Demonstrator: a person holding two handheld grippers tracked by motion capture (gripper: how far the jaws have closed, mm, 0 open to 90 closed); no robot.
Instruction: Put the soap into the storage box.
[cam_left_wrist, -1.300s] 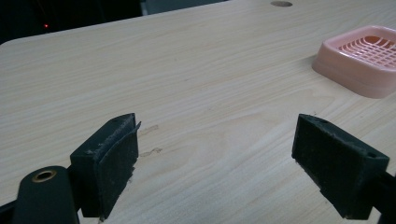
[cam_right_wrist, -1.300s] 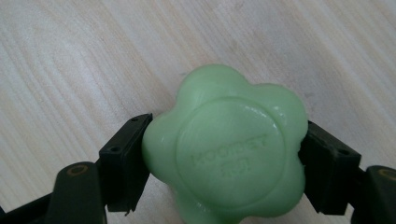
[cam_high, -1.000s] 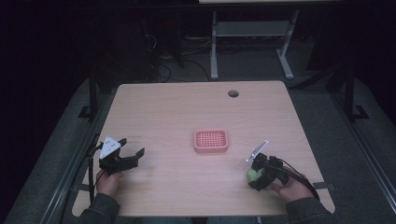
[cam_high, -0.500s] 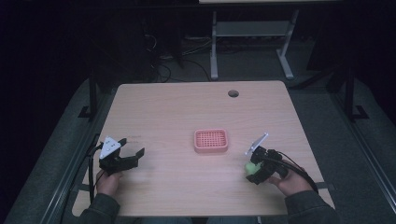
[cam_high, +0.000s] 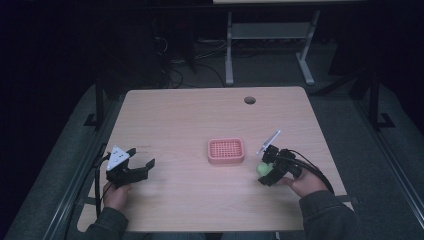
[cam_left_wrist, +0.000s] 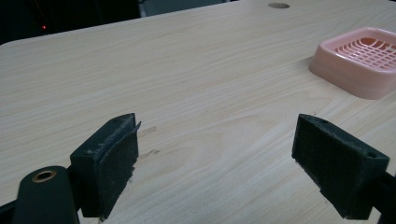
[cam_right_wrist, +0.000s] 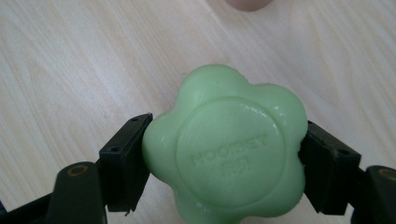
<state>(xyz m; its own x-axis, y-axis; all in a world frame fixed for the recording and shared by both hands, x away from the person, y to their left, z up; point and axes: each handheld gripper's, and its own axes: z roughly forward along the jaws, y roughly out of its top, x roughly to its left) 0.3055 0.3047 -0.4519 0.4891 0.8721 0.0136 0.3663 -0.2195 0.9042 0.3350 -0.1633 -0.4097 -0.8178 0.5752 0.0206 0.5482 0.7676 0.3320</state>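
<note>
Right tool (cam_high: 263, 170) clamps green soap (cam_high: 262, 168), angled toward pink tray (cam_high: 226, 151).

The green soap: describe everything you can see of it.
The green soap is a flower-shaped bar with rounded lobes and a round middle stamped with raised letters too blurred to read. It looks smooth and waxy. The right gripper clamps it on two opposite sides above the wooden table, right of the pink dish.
</note>
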